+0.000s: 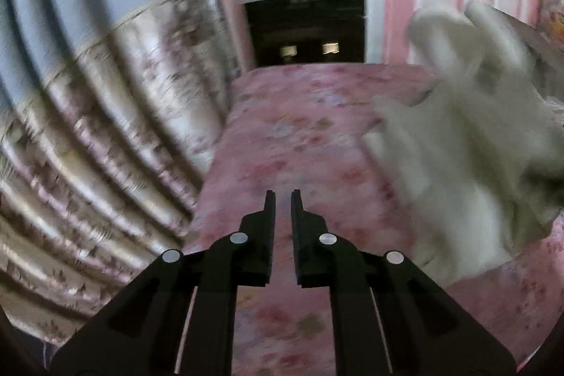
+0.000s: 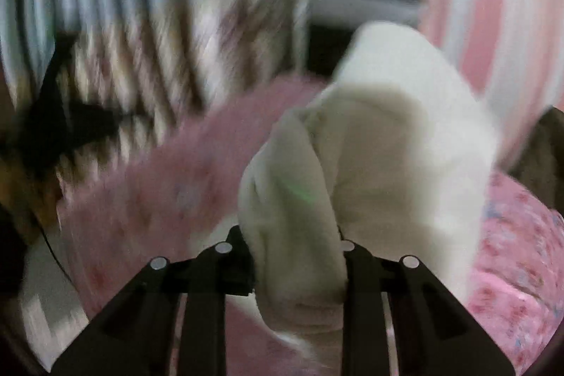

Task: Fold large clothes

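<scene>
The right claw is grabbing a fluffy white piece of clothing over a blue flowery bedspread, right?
Not quite. The bedspread is pink with flowers, not blue. The right wrist view shows the right claw holding the fluffy white clothing above it.

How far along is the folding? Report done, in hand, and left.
Done: nothing looks folded. In hand: the right gripper grips a thick bunch of the white garment; the left gripper is shut and empty over the pink bedspread. Left: spreading and folding the garment.

Pink floral bed [image 1: 299, 136] — white garment [image 1: 469, 136]
</scene>
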Motion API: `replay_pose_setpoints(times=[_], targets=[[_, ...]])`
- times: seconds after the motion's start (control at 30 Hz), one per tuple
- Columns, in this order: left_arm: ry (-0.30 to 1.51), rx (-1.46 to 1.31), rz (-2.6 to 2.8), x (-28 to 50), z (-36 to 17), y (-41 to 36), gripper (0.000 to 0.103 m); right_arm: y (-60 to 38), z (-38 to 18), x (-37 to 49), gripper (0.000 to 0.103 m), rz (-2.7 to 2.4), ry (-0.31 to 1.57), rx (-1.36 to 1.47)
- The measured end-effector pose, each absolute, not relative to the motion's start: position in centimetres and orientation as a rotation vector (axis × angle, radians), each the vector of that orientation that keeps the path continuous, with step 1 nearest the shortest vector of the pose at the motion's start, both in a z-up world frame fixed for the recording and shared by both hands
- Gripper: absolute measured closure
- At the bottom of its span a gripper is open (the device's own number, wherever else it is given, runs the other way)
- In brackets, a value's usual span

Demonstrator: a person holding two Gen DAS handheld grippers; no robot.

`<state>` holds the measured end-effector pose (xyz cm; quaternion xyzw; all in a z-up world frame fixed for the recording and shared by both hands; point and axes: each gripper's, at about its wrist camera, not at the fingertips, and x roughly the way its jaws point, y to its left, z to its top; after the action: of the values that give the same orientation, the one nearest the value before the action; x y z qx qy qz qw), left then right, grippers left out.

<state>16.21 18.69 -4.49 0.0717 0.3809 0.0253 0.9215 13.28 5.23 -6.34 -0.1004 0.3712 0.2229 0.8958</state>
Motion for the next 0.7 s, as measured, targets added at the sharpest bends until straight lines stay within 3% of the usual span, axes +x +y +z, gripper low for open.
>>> replay_pose_setpoints(times=[0.1,0.2,0.23,0.27,0.3,0.33,0.4,0.7], targets=[[0.816,0.097,0.019,15.4,-6.0,19.8,0.096,7.5,-11.1,13.8,0.078,0.466,0.827,-0.262],[0.838,0.065,-0.023,15.2,-7.0,19.3,0.092,6.5,-9.2,13.0,0.068,0.465,0.807,-0.187],[0.836,0.06,-0.03,15.0,-7.0,19.2,0.085,6.4,-8.7,12.8,0.062,0.465,0.803,-0.19],[0.827,0.06,-0.041,14.8,-6.8,18.8,0.081,6.0,-7.9,12.0,0.049,0.47,0.795,-0.19],[0.815,0.062,-0.049,14.7,-6.5,18.4,0.07,5.8,-7.2,11.1,0.039,0.474,0.785,-0.178],[0.796,0.065,-0.052,14.6,-6.2,18.1,0.06,5.5,-6.5,10.4,0.034,0.479,0.773,-0.166],[0.769,0.073,-0.056,14.3,-5.5,17.7,0.05,4.6,-5.0,8.4,0.032,0.527,0.746,-0.121],[0.729,0.077,-0.142,14.7,-3.6,13.8,0.034,-7.9,-2.0,6.5,0.032,0.304,0.637,0.1]])
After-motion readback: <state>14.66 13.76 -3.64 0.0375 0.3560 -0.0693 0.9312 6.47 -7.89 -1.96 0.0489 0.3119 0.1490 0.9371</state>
